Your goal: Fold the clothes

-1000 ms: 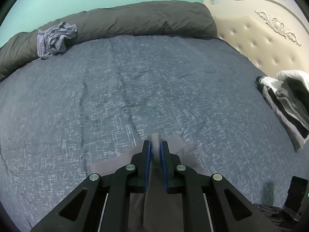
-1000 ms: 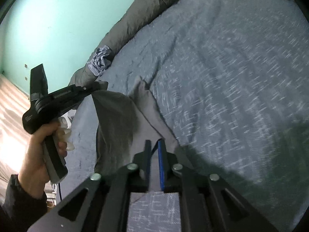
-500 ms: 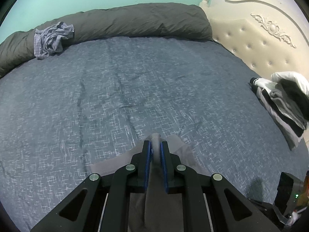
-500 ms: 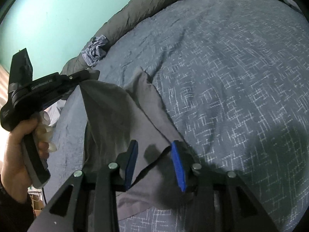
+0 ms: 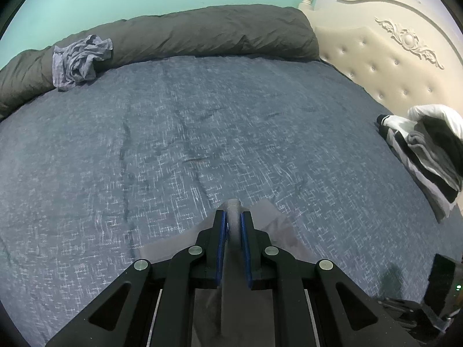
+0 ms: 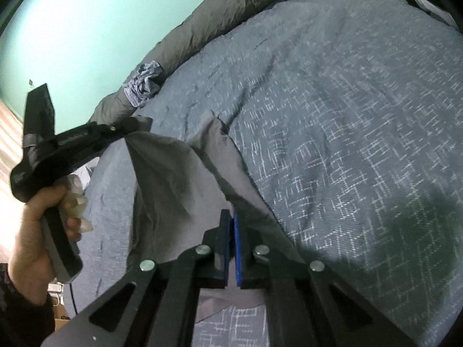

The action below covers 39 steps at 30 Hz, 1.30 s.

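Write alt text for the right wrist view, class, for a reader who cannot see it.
The right claw is shut on the near edge of a grey garment on a blue bedspread, having just closed. At left, a hand holds the left claw, which lifts another corner of it.

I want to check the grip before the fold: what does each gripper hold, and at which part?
Both hold the grey garment: the left gripper pinches a raised corner, and the right gripper, whose jaws have just closed, pinches its near edge.
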Motion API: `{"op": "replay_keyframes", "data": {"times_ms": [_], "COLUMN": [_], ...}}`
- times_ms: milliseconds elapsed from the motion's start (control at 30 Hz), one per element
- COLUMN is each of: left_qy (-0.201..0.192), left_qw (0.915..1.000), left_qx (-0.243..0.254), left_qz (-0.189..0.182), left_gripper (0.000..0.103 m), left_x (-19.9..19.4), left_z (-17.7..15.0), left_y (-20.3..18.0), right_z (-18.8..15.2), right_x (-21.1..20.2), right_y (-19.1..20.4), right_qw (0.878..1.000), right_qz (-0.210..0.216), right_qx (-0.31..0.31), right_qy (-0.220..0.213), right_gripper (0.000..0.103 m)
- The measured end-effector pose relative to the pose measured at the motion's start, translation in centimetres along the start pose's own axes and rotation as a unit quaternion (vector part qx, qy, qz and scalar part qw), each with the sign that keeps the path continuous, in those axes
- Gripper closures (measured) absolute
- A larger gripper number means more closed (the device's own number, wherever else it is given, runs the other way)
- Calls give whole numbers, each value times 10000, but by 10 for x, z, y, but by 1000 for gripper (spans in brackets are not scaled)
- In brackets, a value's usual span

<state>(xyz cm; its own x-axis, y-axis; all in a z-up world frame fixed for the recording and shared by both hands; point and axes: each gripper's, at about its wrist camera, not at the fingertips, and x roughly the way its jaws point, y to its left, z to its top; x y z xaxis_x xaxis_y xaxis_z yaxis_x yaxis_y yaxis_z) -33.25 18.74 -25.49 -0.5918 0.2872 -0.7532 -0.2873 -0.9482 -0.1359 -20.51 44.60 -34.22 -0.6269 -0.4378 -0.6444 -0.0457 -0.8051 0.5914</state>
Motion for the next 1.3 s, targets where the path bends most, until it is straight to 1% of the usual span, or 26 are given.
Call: {"op": "replay_keyframes", "data": {"times_ms": [133, 300, 400, 467, 567, 700, 767, 833, 933, 1000, 1067, 1167, 1300], "left_qy": [-9, 44, 107, 174, 225, 503, 632, 654, 451, 351, 337, 356, 257], "left_qw": [10000, 9999, 9998, 9995, 9993, 9971, 9958, 9958, 9965, 9967, 9977, 9972, 9966], "left_qx": [-36, 48, 54, 2, 55, -228, -332, -343, -423, -469, -412, -551, -771], "left_qz": [-33, -77, -146, -271, -284, -528, -578, -536, -565, -565, -422, -345, -109], "left_gripper": [92, 92, 92, 92, 92, 91, 87, 74, 67, 66, 66, 66, 65], "left_x": [0, 7, 17, 25, 34, 59, 69, 69, 52, 38, 26, 11, -4], "left_z": [4, 12, 17, 20, 20, 17, 14, 12, 12, 12, 6, -16, -48], "left_y": [-2, -13, -19, -23, -33, -28, -26, -23, -11, -1, 11, 34, 67], "right_z": [0, -4, -8, -8, -8, -11, -13, -14, -13, -13, -14, -15, -16], "right_x": [-14, -32, -31, -31, -36, -28, -23, -20, -21, -19, -18, -18, -17], "right_y": [1, 0, -9, -15, -20, -29, -34, -36, -40, -41, -43, -44, -44], "right_qw": [9999, 9997, 9996, 9994, 9992, 9985, 9981, 9978, 9977, 9975, 9973, 9970, 9972], "right_qz": [117, 198, 166, 141, 72, 8, 6, 0, 9, 14, 26, 52, 67], "right_qx": [12, 42, 186, 286, 332, 527, 612, 660, 672, 702, 733, 769, 744], "right_qy": [-66, -142, -128, -129, -210, -162, -104, -68, -69, -55, -38, -69, -77], "right_gripper": [101, 101, 101, 101, 101, 101, 101, 101, 101, 101, 101, 101, 101]}}
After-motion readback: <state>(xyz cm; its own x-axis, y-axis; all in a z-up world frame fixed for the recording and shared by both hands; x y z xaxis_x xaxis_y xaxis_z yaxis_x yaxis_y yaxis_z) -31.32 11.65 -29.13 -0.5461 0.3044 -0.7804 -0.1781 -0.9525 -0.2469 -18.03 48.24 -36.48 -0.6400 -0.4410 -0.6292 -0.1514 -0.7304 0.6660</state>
